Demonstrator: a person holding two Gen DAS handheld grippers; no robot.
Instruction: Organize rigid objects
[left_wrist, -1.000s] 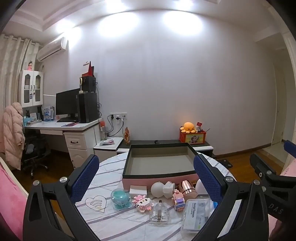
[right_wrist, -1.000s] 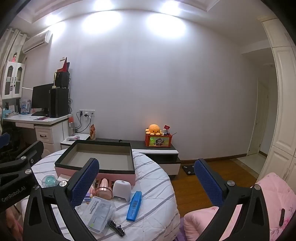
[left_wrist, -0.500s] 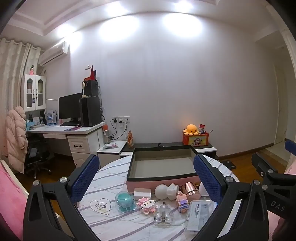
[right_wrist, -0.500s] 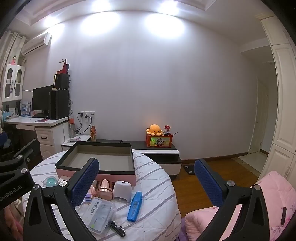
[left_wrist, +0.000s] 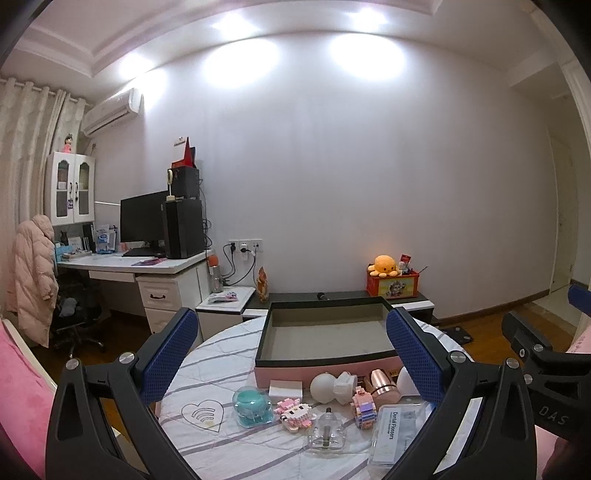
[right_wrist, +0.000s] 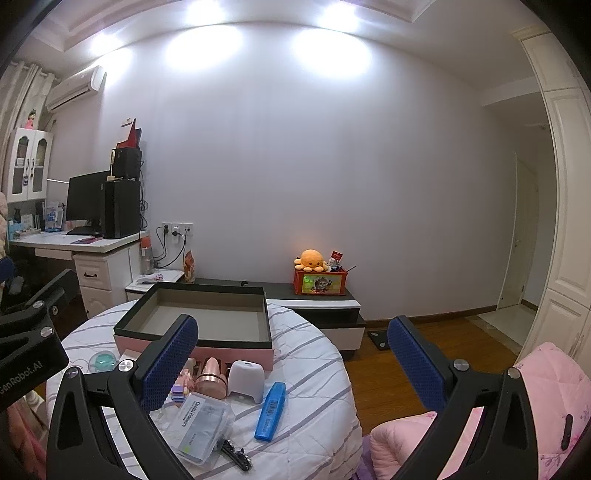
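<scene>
An empty pink box with a black rim (left_wrist: 325, 363) (right_wrist: 192, 343) sits on the round striped table (left_wrist: 221, 354). In front of it lie small items: a teal case (left_wrist: 251, 405), a white block (left_wrist: 285, 388), pink brick figures (left_wrist: 295, 410) (left_wrist: 364, 406), a white bulb shape (left_wrist: 330, 386), a rose-gold cylinder (left_wrist: 382, 380) (right_wrist: 210, 378), a clear bottle (left_wrist: 327, 434), a dental flosser box (left_wrist: 397, 430) (right_wrist: 197, 426), a white dome (right_wrist: 245, 376), a blue highlighter (right_wrist: 271, 410) and a black clip (right_wrist: 236, 452). My left gripper (left_wrist: 291, 358) and right gripper (right_wrist: 291, 358) are both open and empty, held above the table's near side.
A desk with monitor (left_wrist: 144, 221) stands at the left. A low TV bench holds a red box with an orange octopus (right_wrist: 319, 275). Pink bedding (right_wrist: 535, 406) lies at the right, wooden floor (right_wrist: 443, 343) beyond the table.
Both grippers have risen and tilted slightly, so the table and box sit lower and farther in view. Both stay open and empty.
</scene>
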